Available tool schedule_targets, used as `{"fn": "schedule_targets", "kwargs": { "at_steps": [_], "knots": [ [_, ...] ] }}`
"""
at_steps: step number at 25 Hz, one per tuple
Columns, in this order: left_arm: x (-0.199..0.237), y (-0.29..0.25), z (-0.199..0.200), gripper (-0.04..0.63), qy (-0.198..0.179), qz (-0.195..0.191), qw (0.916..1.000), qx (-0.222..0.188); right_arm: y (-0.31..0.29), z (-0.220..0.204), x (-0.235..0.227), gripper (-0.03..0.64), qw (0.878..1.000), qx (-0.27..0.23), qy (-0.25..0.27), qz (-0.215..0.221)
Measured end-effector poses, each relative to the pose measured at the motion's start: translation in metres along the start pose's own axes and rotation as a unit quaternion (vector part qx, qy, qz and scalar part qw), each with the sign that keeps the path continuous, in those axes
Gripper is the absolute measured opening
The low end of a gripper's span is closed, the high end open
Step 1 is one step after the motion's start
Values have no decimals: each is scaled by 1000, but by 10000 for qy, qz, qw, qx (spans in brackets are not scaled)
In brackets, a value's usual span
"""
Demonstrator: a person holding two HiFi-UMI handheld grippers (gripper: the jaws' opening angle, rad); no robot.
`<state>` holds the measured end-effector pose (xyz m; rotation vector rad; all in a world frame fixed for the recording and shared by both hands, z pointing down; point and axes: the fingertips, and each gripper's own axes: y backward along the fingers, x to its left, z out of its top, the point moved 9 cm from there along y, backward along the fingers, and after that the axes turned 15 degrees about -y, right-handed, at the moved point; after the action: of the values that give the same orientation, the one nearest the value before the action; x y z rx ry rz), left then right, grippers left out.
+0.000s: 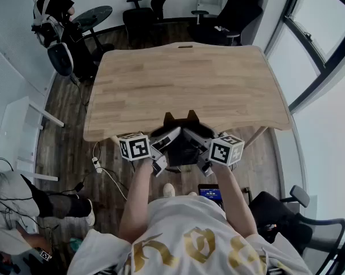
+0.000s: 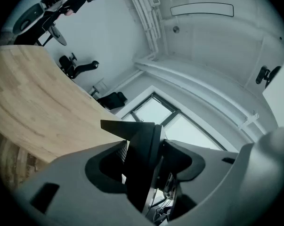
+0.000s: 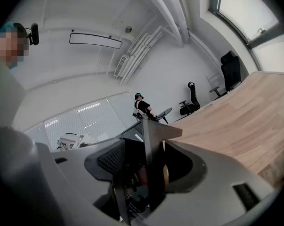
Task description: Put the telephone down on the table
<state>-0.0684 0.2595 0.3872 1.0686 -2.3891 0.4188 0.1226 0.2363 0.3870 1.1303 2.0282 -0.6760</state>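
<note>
A black telephone point(image 1: 183, 149) hangs in the air at the near edge of the table point(image 1: 183, 79), partly over that edge and not resting on the wood. Two small points stick up from its top. It is gripped from both sides.

The left gripper point(image 1: 164, 144) has its jaws spread wide and closed on the telephone's left side. In the left gripper view the flat black body point(image 2: 141, 154) stands upright between the two grey jaws. The right gripper point(image 1: 202, 148) clamps the other side, jaws equally wide. In the right gripper view a dark panel of the telephone point(image 3: 153, 149) fills the gap between them. Each gripper carries a marker cube point(image 1: 134, 146), and both cubes sit just off the table's near edge.

The table is pale, bare wood with a curved front. The floor point(image 1: 69, 113) beneath it is dark planks, and a white cable with a plug strip point(image 1: 96, 164) lies on the floor near the table's near left corner.

Beyond the far edge stand black office chairs point(image 1: 235, 13). Past the far left corner a person in black point(image 1: 55, 7) stands beside a small round table point(image 1: 93, 17). Large windows point(image 1: 309, 44) run along the table's right side.
</note>
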Motion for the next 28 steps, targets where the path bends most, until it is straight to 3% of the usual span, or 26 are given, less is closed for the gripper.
{"fn": "schedule_targets", "kwargs": {
  "at_steps": [16, 24, 28],
  "knots": [
    [-44, -25, -46, 229, 199, 134, 9997, 50, 61, -9, -20, 236, 9995, 265, -155, 37],
    [-16, -21, -28, 229, 240, 192, 9995, -1, 27, 3, -21, 236, 9992, 379, -119, 30],
    [2, -39, -30, 229, 315, 206, 9993, 0, 18, 13, -45, 238, 9991, 399, -155, 18]
  ]
}}
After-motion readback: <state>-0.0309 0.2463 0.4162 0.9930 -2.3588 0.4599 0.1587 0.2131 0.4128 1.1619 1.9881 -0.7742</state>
